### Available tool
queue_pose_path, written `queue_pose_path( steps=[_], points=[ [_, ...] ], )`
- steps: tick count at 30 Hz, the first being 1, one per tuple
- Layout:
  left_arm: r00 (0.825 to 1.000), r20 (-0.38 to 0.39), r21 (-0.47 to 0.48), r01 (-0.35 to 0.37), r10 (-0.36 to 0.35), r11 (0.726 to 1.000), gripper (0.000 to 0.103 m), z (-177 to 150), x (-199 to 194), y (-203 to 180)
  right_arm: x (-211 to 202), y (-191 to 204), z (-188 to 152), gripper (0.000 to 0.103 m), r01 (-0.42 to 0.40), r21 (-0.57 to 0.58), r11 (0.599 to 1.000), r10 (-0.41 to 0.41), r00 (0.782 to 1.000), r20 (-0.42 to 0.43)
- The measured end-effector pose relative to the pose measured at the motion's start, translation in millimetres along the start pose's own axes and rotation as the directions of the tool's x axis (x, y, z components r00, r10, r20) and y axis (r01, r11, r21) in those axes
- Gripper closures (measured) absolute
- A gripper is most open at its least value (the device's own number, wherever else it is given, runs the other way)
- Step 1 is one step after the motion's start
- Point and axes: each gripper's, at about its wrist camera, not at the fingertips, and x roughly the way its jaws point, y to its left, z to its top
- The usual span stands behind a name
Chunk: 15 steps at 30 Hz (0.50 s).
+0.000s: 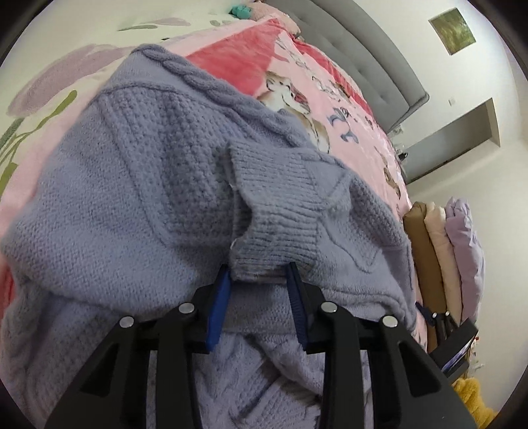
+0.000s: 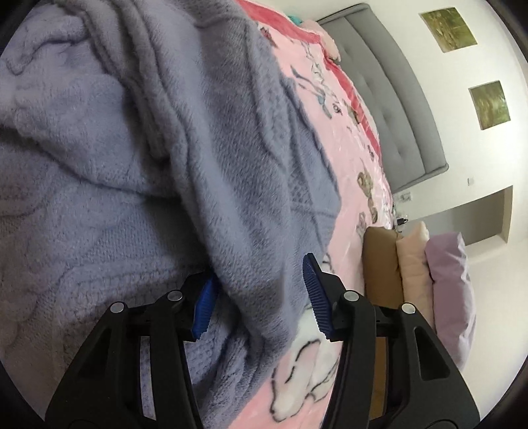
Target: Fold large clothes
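Note:
A large lavender-blue knitted sweater (image 1: 138, 184) lies on a pink patterned blanket (image 1: 297, 82) on a bed. In the left wrist view its ribbed cuff (image 1: 274, 227) is folded over the body, right at the tips of my left gripper (image 1: 259, 274), whose blue-padded jaws stand apart around the cuff's edge. In the right wrist view the sweater (image 2: 132, 165) fills the left side, and a thick fold of it (image 2: 250, 250) runs down between the open jaws of my right gripper (image 2: 260, 274). The right gripper's black body (image 1: 439, 318) shows at the sweater's right edge in the left wrist view.
The pink blanket (image 2: 349, 184) extends right of the sweater. Beyond the bed edge stand brown, peach and lilac cushions (image 2: 412, 270). A grey padded headboard (image 2: 389, 99) and a white wall with pictures (image 2: 448, 28) are behind.

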Motion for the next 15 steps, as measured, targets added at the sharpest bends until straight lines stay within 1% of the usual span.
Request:
queue_pose_path(
  steps=[2, 3, 4, 5, 6, 8, 9, 10, 12, 13, 14, 15],
  points=[
    [1.0, 0.023, -0.025, 0.002, -0.001, 1.0, 0.07, -1.6, -1.8, 0.5, 1.4, 1.1, -0.6, 0.057, -0.01, 0.006, 1.0, 0.01, 1.0, -0.004],
    [0.999, 0.034, -0.027, -0.006, 0.007, 1.0, 0.072, -2.9, -3.7, 0.1, 2.1, 0.3, -0.3, 0.067, -0.047, 0.016, 0.999, 0.047, 0.999, -0.013],
    [0.999, 0.05, -0.019, -0.018, 0.019, 1.0, 0.088, -4.4, -6.2, -2.3, 1.3, 0.2, 0.2, 0.089, -0.063, 0.024, 0.998, 0.064, 0.998, -0.023],
    [0.996, 0.079, -0.001, -0.05, 0.049, 0.999, 0.093, -4.8, -11.8, -6.6, -0.1, -0.9, 0.1, 0.091, -0.051, 0.024, 0.998, 0.052, 0.998, -0.026],
    [0.994, 0.095, 0.002, -0.051, 0.05, 0.999, 0.093, -4.4, -17.1, -7.8, -4.9, -3.9, 0.2, 0.091, -0.043, 0.03, 0.999, 0.044, 0.999, -0.016],
    [0.992, 0.127, -0.026, -0.021, 0.024, 0.999, 0.094, -0.7, -34.9, -10.6, -17.6, -18.1, -1.0, 0.091, -0.041, 0.084, 0.996, 0.04, 0.999, 0.018],
    [0.991, 0.132, -0.03, -0.003, 0.007, 1.0, 0.094, 1.9, -41.1, -12.2, -22.5, -27.3, -2.8, 0.092, -0.043, 0.129, 0.991, 0.04, 0.999, 0.028],
    [0.992, 0.123, -0.021, 0.008, -0.005, 1.0, 0.094, 5.3, -45.7, -16.0, -25.4, -40.3, -6.8, 0.092, -0.054, 0.192, 0.98, 0.05, 0.998, 0.025],
    [0.997, 0.075, 0.035, -0.001, -0.002, 0.999, 0.094, 12.4, -46.8, -31.1, -20.2, -55.7, -15.0, 0.092, -0.046, 0.272, 0.961, 0.053, 0.998, -0.017],
    [0.998, 0.056, 0.065, -0.012, 0.008, 0.998, 0.094, 14.0, -44.2, -37.6, -15.0, -61.9, -20.6, 0.092, -0.066, 0.318, 0.946, 0.08, 0.996, -0.033],
    [0.999, 0.04, 0.089, -0.024, 0.02, 0.996, 0.094, 14.0, -40.7, -41.8, -10.6, -63.8, -24.3, 0.092, -0.081, 0.341, 0.937, 0.1, 0.994, -0.04],
    [0.998, 0.023, 0.115, -0.054, 0.052, 0.992, 0.094, 13.4, -33.4, -45.4, -4.1, -62.9, -28.2, 0.091, -0.112, 0.355, 0.928, 0.138, 0.989, -0.047]
  ],
)
